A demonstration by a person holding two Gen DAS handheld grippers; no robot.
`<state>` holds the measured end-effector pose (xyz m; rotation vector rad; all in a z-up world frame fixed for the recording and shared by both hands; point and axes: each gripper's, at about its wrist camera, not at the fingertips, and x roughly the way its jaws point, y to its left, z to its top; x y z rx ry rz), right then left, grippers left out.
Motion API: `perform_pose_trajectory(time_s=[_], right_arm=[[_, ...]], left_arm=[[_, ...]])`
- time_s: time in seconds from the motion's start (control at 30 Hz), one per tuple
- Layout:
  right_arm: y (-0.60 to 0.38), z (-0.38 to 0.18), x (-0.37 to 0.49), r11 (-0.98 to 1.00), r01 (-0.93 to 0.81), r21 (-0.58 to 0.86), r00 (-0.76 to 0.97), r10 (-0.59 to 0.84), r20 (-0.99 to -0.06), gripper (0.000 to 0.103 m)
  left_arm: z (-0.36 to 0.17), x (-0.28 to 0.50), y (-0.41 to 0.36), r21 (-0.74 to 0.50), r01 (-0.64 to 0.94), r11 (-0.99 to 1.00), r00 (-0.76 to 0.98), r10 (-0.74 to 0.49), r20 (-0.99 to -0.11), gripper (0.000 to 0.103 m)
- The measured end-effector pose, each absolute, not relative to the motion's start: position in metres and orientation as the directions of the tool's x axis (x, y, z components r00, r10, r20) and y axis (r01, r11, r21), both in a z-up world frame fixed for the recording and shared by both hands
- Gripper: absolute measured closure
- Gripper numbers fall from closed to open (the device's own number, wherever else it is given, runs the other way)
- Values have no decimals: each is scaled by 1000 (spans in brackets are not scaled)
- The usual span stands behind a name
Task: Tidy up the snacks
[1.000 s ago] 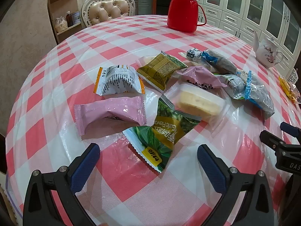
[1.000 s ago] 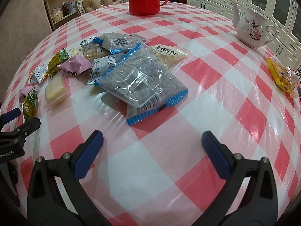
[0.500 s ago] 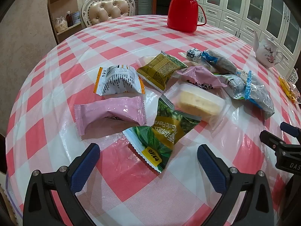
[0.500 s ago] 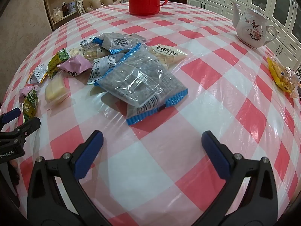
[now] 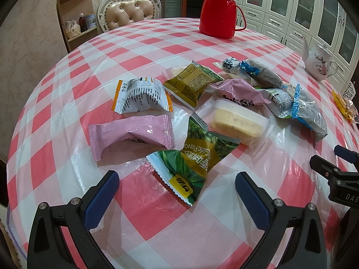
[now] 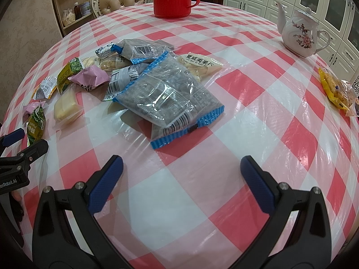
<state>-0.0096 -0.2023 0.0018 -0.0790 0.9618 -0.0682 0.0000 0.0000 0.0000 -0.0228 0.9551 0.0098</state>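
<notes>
Several snack packets lie loose on the red-and-white checked table. In the left wrist view a green garlic-pea packet lies just ahead of my open, empty left gripper, with a pink packet, a white-orange packet and a clear-wrapped yellow cake behind. In the right wrist view a clear blue-edged packet lies ahead of my open, empty right gripper. A yellow packet lies apart at the far right.
A red thermos stands at the table's far side and a white flowered teapot at the back right. A padded chair and a shelf stand beyond the table. Each gripper shows at the edge of the other's view.
</notes>
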Motion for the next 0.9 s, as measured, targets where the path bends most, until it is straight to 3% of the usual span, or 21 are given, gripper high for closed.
perform_pose_trajectory(time_s=[0.7,0.9], right_arm=[[-202,2,-10,995,23,-98,570,-93,-816,0],[-203,2,-11,995,12,-97,567,-87,-819,0]], left_arm=[[0,0,0,-17,-15,1000,578,-5,-816,0],[0,0,4,-31,72,997,558,-66,-827,0]])
